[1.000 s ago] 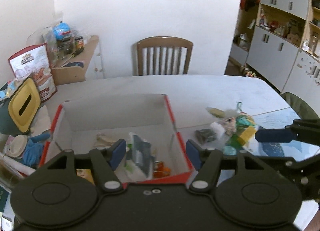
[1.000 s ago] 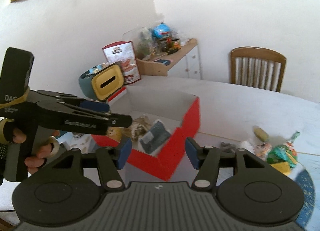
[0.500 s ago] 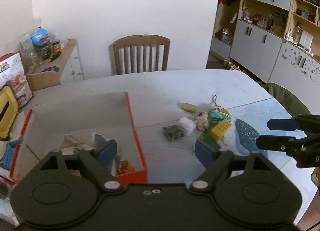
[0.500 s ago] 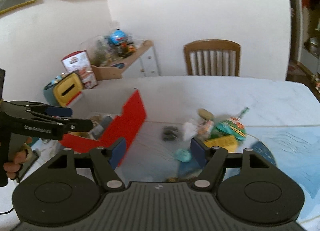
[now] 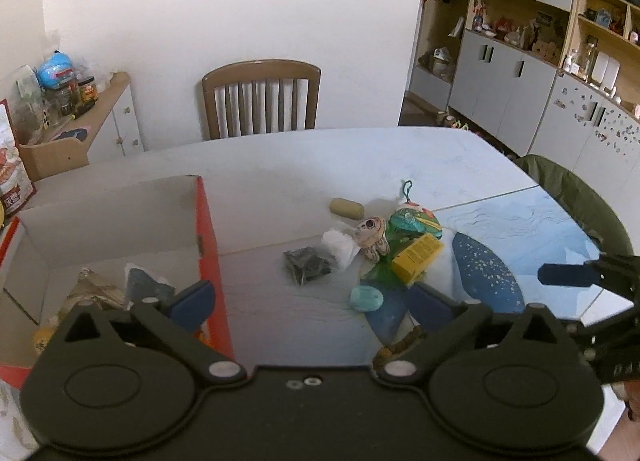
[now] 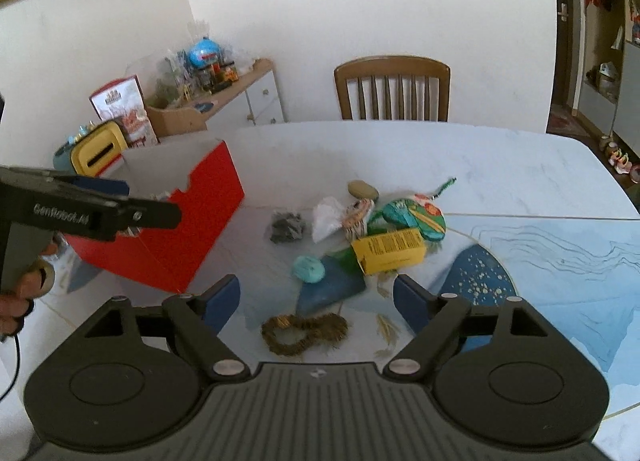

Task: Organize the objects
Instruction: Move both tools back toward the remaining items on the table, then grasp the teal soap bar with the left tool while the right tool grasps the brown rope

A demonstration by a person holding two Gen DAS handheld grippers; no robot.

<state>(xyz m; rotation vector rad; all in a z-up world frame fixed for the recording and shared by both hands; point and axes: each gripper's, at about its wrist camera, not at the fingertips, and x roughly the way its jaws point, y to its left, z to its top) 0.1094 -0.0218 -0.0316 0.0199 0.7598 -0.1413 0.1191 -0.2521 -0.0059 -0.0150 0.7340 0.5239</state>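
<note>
Boxes: one red [image 6: 188, 229], one yellow [image 6: 390, 251]
Chairs: one [image 6: 393, 89]
Tables: one [image 6: 500, 165]
Grippers: two, left [image 5: 312, 303], right [image 6: 316, 297]
Teal soaps: one [image 6: 309, 269]
Brown wreaths: one [image 6: 304, 333]
Dark packets: one [image 6: 286, 226]

My left camera sits behind my left tongs [image 5: 310, 303], looking forward and down across the counter [image 5: 280, 165] toward the wooden chair [image 5: 262, 99] at the far wall. It hangs over the red box [image 5: 208, 229], close enough to see inside. My right camera, behind my right tongs [image 6: 316, 297], looks from further right (and a little higher, I think), also facing that chair. Both views share the box, the chair, the side cabinet [image 6: 240, 101] and the heap of small things [image 6: 376, 229] mid-counter. Each view catches the other tongs at its edge.
</note>
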